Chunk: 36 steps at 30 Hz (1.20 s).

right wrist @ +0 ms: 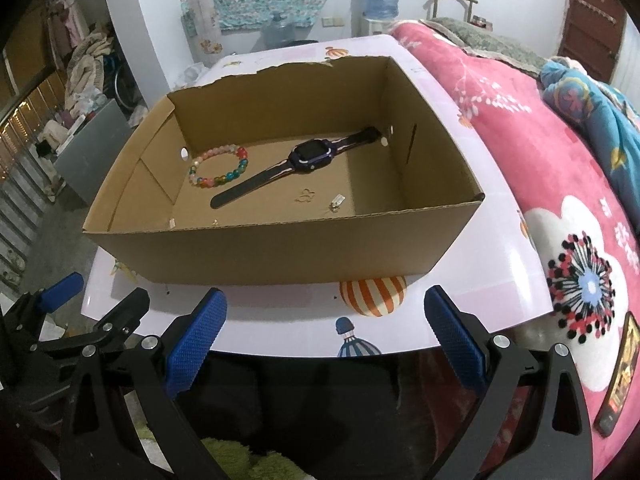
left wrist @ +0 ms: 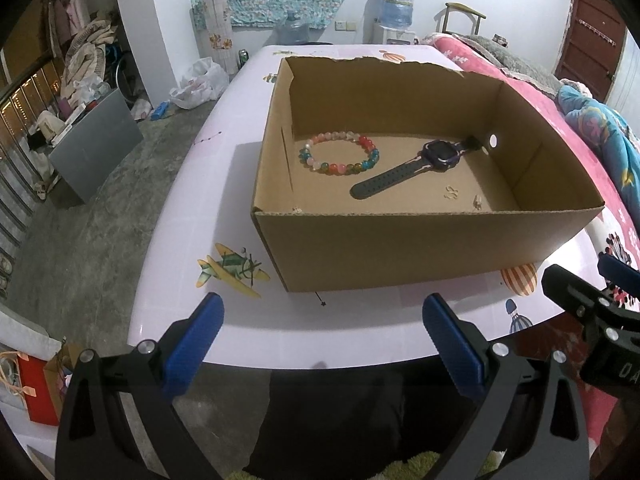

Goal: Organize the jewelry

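An open cardboard box (left wrist: 420, 248) (right wrist: 280, 256) stands on a white table (left wrist: 192, 216) (right wrist: 500, 240). Inside lie a multicoloured bead bracelet (left wrist: 339, 154) (right wrist: 219, 166), a dark watch with a purple case (left wrist: 420, 164) (right wrist: 296, 164), a small gold clasp (left wrist: 451, 192) (right wrist: 306, 197) and a tiny earring (left wrist: 477, 201) (right wrist: 336, 202). My left gripper (left wrist: 320, 340) is open and empty, in front of the box near the table's front edge. My right gripper (right wrist: 324, 336) is open and empty, also in front of the box. Each gripper shows at the edge of the other's view.
A pink floral blanket (right wrist: 560, 184) (left wrist: 592, 152) lies right of the table, with a phone (right wrist: 620, 376) on it. A grey cabinet (left wrist: 92, 152) and clutter stand on the floor at left. A water dispenser (left wrist: 396, 12) stands at the back wall.
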Motion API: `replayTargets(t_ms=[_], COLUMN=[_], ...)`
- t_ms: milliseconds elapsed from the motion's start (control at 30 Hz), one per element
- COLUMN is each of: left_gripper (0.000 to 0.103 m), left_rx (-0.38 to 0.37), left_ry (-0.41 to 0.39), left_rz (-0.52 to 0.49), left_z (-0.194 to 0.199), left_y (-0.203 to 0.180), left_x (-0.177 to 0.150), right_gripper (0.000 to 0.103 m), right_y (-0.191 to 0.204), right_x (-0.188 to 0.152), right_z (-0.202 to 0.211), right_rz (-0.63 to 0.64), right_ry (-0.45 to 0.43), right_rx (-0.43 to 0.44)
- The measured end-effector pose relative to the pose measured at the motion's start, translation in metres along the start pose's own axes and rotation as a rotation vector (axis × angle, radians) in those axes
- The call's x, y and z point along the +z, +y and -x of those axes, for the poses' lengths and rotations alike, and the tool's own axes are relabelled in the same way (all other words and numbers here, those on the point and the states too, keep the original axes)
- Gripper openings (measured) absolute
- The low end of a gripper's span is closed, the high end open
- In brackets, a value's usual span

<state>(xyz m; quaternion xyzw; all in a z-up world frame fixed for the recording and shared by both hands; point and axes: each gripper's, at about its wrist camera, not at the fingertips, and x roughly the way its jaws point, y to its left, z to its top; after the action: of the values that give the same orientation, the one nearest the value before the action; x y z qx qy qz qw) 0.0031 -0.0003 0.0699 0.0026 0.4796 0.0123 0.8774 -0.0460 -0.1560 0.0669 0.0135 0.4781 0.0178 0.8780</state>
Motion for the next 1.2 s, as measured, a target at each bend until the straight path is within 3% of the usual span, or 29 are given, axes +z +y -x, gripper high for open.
replayTargets(t_ms=[1200], left_gripper=[0.098], left_rx=[0.011], left_ry=[0.006], left_rz=[0.02], left_z=[0.0001], left_y=[0.0038], left_x=[-0.0004], right_gripper=[0.095], right_y=[-0.0003], right_x=[-0.002], right_z=[-0.0053], right_rz=[0.011], right_ry=[0.021], right_rx=[0.001])
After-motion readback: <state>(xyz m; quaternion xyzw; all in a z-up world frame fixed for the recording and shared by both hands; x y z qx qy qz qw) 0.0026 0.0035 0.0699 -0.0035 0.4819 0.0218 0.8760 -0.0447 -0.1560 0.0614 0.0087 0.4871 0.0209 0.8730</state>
